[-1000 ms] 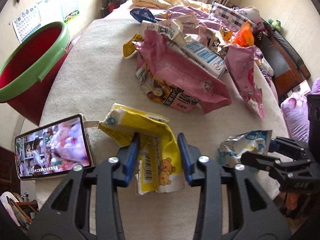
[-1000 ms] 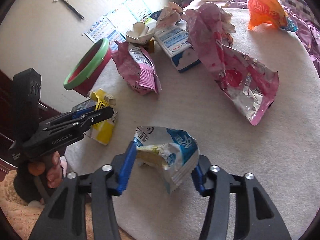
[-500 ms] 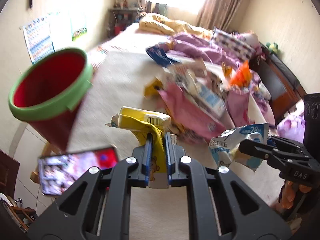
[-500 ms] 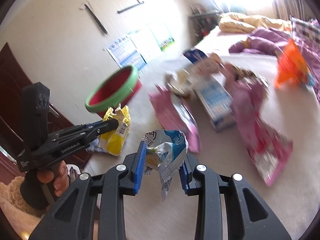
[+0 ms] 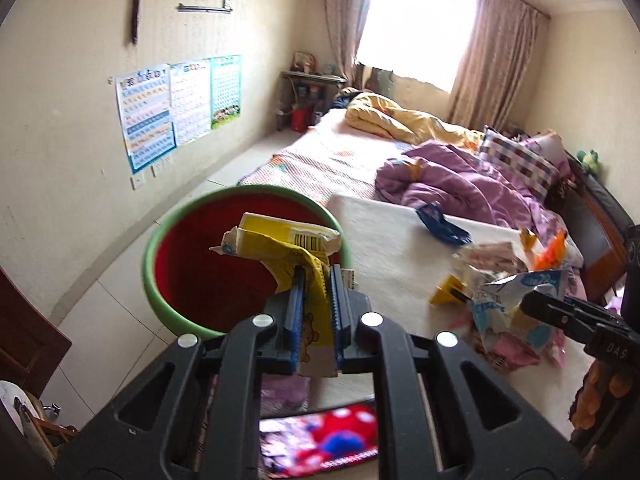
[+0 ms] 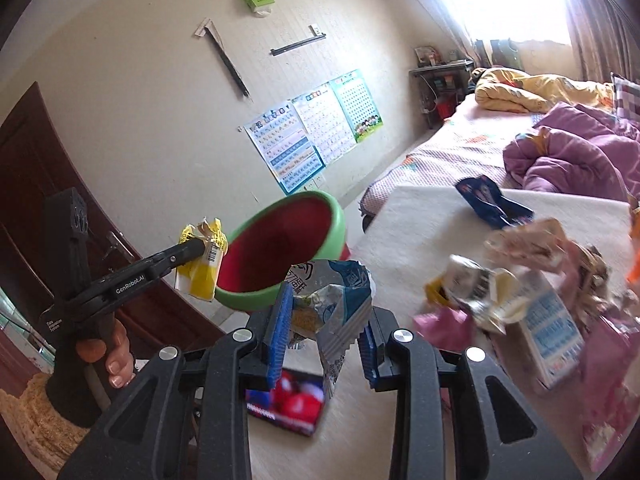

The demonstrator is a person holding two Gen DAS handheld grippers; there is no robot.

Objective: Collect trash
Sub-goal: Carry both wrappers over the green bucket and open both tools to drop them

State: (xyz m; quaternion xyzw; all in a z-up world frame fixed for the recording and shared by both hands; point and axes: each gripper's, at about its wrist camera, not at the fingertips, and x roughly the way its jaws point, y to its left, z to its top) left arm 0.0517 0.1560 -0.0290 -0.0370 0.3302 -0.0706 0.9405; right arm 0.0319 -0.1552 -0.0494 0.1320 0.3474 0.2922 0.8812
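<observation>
My left gripper (image 5: 316, 280) is shut on a crumpled yellow wrapper (image 5: 284, 240) and holds it in the air at the near rim of a red bin with a green rim (image 5: 224, 264). In the right wrist view the left gripper (image 6: 200, 246) and the yellow wrapper (image 6: 202, 272) hang just left of the bin (image 6: 280, 256). My right gripper (image 6: 324, 312) is shut on a blue and white wrapper (image 6: 336, 300), lifted above the cream table (image 6: 404, 240). That wrapper (image 5: 516, 300) shows at right in the left wrist view.
A pile of wrappers and a blue and white carton (image 6: 548, 320) lies on the table's right side. A dark blue wrapper (image 5: 440, 226) lies farther back. A tablet with a lit screen (image 5: 320, 440) lies at the near edge. A bed with purple bedding (image 5: 460, 184) stands behind.
Both grippers closed on their wrappers, lifted them off the table and swung left toward the red bin. The yellow wrapper now hangs at the bin's rim.
</observation>
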